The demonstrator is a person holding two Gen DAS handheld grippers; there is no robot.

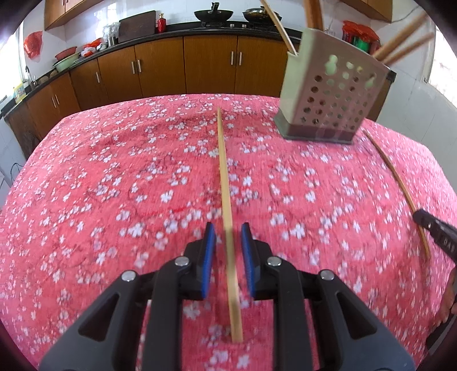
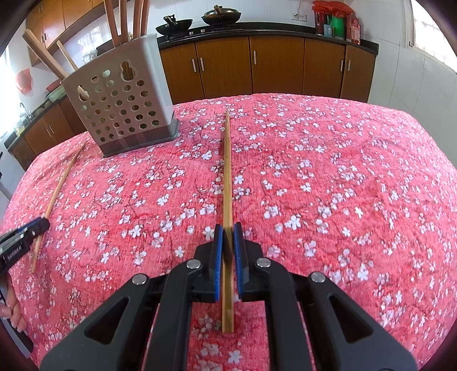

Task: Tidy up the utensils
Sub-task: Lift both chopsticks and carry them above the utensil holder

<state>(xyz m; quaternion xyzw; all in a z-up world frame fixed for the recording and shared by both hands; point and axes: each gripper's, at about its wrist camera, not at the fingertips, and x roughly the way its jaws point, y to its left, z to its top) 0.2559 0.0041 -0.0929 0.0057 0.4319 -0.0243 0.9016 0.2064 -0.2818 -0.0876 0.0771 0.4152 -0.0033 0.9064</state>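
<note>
Holder: stands on the cloth, several sticks already in it.
Right gripper: clamped on a chopstick, not yet in.
Left gripper: pads apart, straddling another chopstick, no grip visible.
Left: both to drop in.

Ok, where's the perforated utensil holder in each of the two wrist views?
Left wrist view: the utensil holder stands upper right on the red floral tablecloth, beyond the chopstick between the left gripper's fingers.
Right wrist view: the utensil holder stands upper left, left of the chopstick that the right gripper clamps.
Shared landmark: the black wok on the counter behind.
</note>
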